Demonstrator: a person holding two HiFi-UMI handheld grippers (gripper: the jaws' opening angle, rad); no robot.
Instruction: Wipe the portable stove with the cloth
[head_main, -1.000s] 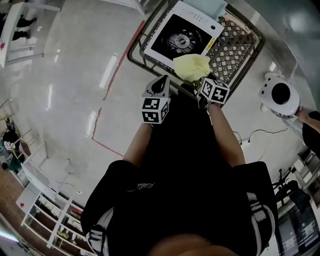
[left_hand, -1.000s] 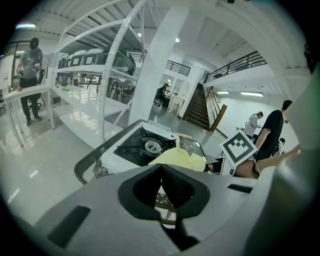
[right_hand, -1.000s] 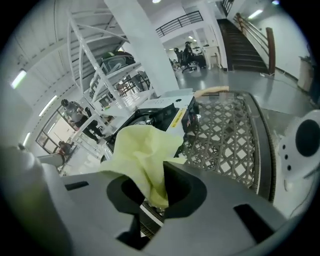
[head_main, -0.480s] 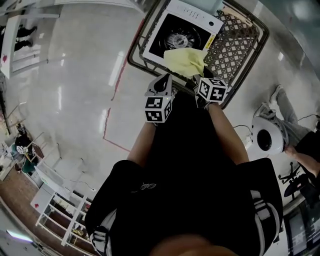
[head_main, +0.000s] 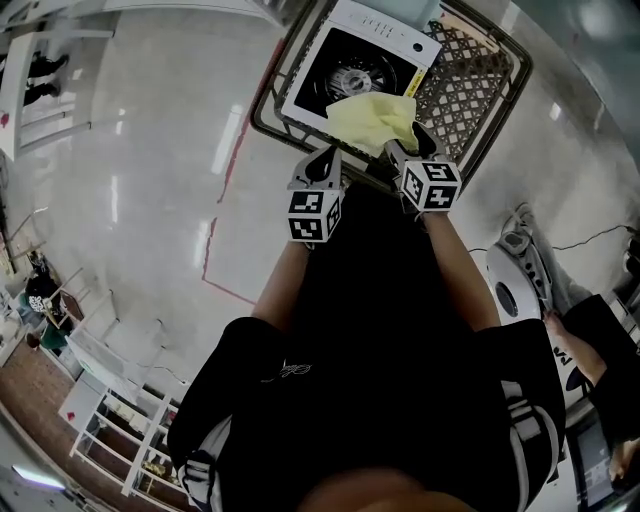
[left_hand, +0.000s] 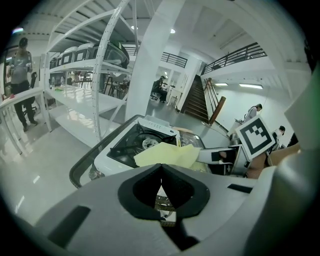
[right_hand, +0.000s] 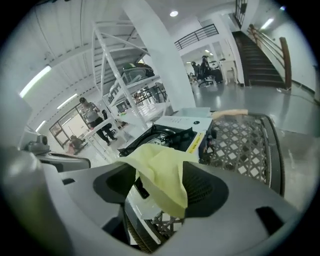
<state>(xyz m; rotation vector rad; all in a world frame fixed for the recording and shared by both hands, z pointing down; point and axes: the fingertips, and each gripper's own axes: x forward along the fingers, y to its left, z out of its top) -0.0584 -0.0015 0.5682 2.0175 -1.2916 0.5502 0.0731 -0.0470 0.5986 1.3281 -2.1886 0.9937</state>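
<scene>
One lattice-topped table (head_main: 470, 85) carries one white portable stove (head_main: 335, 62) with a black top, on its 10 o'clock side. One yellow cloth (head_main: 372, 118) lies crumpled over the stove's 5 o'clock corner. Two grippers hang at the table's 6 o'clock edge. The right gripper (head_main: 410, 148), at the cloth's 4 o'clock, has its jaws spread wide, just opened, with a fold of cloth draped loose between them. The left gripper (head_main: 322, 168), at 8 o'clock, has its jaws pressed together on nothing.
</scene>
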